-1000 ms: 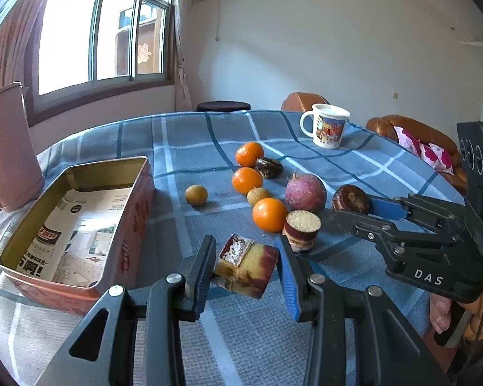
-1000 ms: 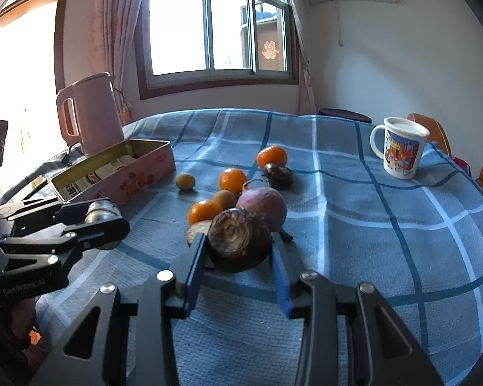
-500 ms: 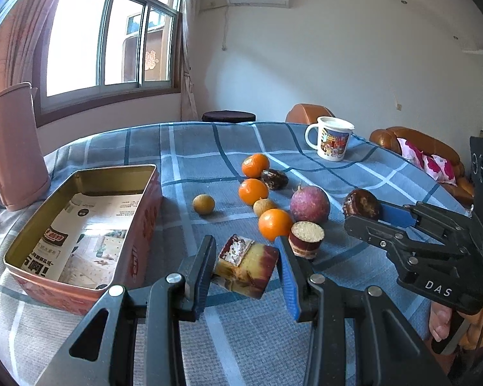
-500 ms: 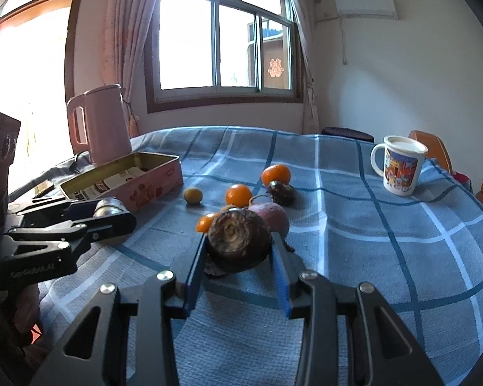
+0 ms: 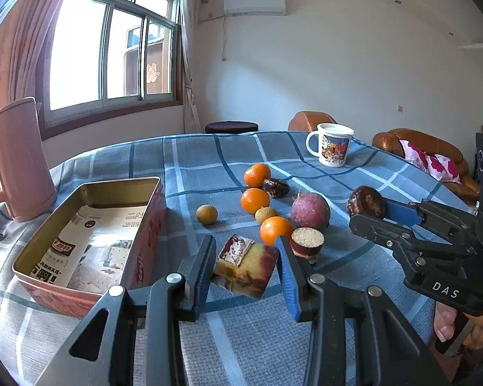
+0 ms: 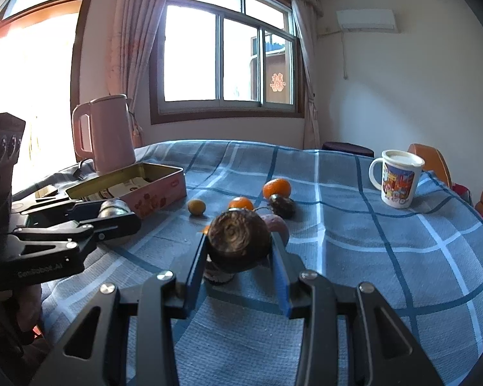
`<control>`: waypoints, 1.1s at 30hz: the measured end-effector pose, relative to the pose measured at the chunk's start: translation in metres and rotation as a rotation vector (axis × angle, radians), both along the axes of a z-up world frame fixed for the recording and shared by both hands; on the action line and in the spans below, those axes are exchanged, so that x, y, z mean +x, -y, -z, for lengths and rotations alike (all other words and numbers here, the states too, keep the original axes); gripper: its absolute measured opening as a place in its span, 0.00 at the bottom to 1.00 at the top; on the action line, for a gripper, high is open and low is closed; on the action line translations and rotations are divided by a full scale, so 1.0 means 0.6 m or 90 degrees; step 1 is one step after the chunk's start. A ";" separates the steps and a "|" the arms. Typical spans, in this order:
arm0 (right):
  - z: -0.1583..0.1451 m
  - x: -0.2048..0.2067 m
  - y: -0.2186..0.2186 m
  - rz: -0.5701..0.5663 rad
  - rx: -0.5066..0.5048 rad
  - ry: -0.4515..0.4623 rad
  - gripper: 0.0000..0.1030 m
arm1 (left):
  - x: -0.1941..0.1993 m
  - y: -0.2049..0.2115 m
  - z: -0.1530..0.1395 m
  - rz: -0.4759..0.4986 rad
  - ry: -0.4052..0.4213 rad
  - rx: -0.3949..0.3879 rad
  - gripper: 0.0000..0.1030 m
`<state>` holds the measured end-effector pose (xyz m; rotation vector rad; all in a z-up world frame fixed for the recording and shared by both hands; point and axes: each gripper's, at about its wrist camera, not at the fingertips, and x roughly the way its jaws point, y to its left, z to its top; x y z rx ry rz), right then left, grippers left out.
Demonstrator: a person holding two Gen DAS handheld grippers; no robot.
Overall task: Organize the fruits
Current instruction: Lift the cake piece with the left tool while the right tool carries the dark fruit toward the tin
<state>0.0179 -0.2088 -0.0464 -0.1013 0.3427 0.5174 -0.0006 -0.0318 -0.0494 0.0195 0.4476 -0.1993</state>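
Fruit is in both our tongs: the left gripper (image 5: 244,268) is clamped on a yellow-and-red chunk (image 5: 245,267), and the right gripper (image 6: 238,251) is clamped on a dark round fruit (image 6: 238,241). Neither grip has altered over the last second. What has changed is the framing: in both wrist views the table has slid lower and more wall and ceiling show than a second ago, so we read both hands as tipped up with their loads held clear of the cloth (image 5: 228,347). We judge the pick-ups done and the carry to the tin (image 5: 90,189) as next.

The left view looks down into the tin: it holds only printed paper, no fruit, and sits just left of the chunk. It also lays out what remains on the cloth: three oranges (image 5: 257,175), two small tan fruits (image 5: 206,214), a purple fruit (image 5: 310,210), a cut piece (image 5: 307,240) and a dark one (image 5: 276,188). The right view hides much of that cluster behind its own load, but it shows the tin's pink side and the kettle (image 6: 104,133) behind it.
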 end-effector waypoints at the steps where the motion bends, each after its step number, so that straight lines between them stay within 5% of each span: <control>1: 0.000 -0.001 0.000 -0.001 0.000 0.004 0.40 | -0.001 0.001 0.000 -0.001 0.003 0.002 0.39; 33: -0.005 -0.031 0.008 -0.016 0.025 0.064 0.40 | -0.018 0.008 -0.013 -0.025 0.065 0.029 0.39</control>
